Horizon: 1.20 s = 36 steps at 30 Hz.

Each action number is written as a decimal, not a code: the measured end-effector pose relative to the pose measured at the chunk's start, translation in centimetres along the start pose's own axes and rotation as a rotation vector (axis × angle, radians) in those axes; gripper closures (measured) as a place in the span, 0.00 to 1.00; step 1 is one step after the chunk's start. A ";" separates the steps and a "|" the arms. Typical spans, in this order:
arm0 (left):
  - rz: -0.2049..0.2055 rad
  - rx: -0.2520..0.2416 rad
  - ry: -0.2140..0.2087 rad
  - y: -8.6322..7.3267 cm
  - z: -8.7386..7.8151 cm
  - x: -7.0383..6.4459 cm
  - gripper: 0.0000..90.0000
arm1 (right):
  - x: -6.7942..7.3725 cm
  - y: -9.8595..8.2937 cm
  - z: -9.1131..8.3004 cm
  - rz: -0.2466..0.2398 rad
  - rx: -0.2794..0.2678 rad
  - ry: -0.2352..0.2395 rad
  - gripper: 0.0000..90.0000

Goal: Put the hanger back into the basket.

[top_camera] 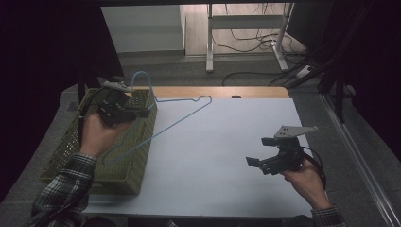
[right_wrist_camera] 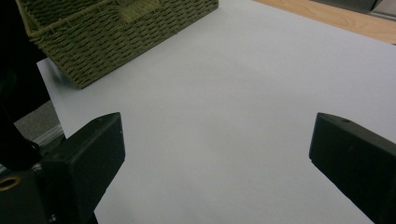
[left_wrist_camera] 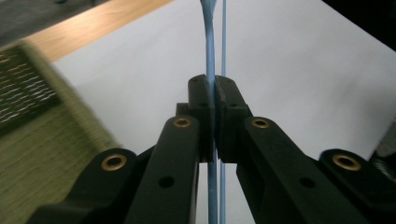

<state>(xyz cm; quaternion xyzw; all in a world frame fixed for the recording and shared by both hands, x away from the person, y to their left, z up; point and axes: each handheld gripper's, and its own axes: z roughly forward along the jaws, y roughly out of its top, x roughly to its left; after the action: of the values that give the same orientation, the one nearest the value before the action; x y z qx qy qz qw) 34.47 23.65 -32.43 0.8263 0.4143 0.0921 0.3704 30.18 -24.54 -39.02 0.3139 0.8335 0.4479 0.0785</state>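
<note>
A light blue wire hanger (top_camera: 176, 119) hangs in the air above the green woven basket (top_camera: 79, 142) and the white sheet, its hook up at the basket's far corner. My left gripper (top_camera: 142, 112) is shut on the hanger's wire near the neck. In the left gripper view the blue wire (left_wrist_camera: 210, 56) runs straight up between the closed jaws of my left gripper (left_wrist_camera: 214, 91). My right gripper (top_camera: 261, 151) stands open over the right part of the sheet, nothing between its jaws. The right gripper view has my right gripper (right_wrist_camera: 215, 154) wide apart over bare white sheet.
The basket (right_wrist_camera: 116, 32) sits at the table's left side, partly on the white sheet (top_camera: 227, 156). A strip of wooden tabletop (top_camera: 222, 91) lies along the far edge. Beyond the table stand a desk frame and cables (top_camera: 246, 42) on the floor.
</note>
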 end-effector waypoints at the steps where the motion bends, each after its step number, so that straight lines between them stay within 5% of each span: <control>1: -0.005 -0.003 0.014 -0.3 -0.3 0.4 0.97 | 0.0 -0.2 0.0 0.006 -0.002 -0.001 0.03; 20: -0.131 -0.078 0.165 -6.2 -5.9 7.5 0.97 | -0.6 -2.8 0.1 0.047 0.001 -0.049 0.03; 30: -0.175 -0.103 0.228 -9.2 -7.1 10.3 0.97 | -0.9 -3.4 0.3 0.059 0.015 -0.060 0.03; 36: -0.178 -0.112 0.233 -10.8 -6.4 11.4 0.97 | -1.1 -3.6 0.4 0.064 0.026 -0.062 0.03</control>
<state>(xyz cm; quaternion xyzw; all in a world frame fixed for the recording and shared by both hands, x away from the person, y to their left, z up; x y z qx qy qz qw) 32.21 39.80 -37.09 0.7479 0.5205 0.1771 0.3721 29.58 -26.33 -42.33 0.3549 0.8260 0.4294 0.0857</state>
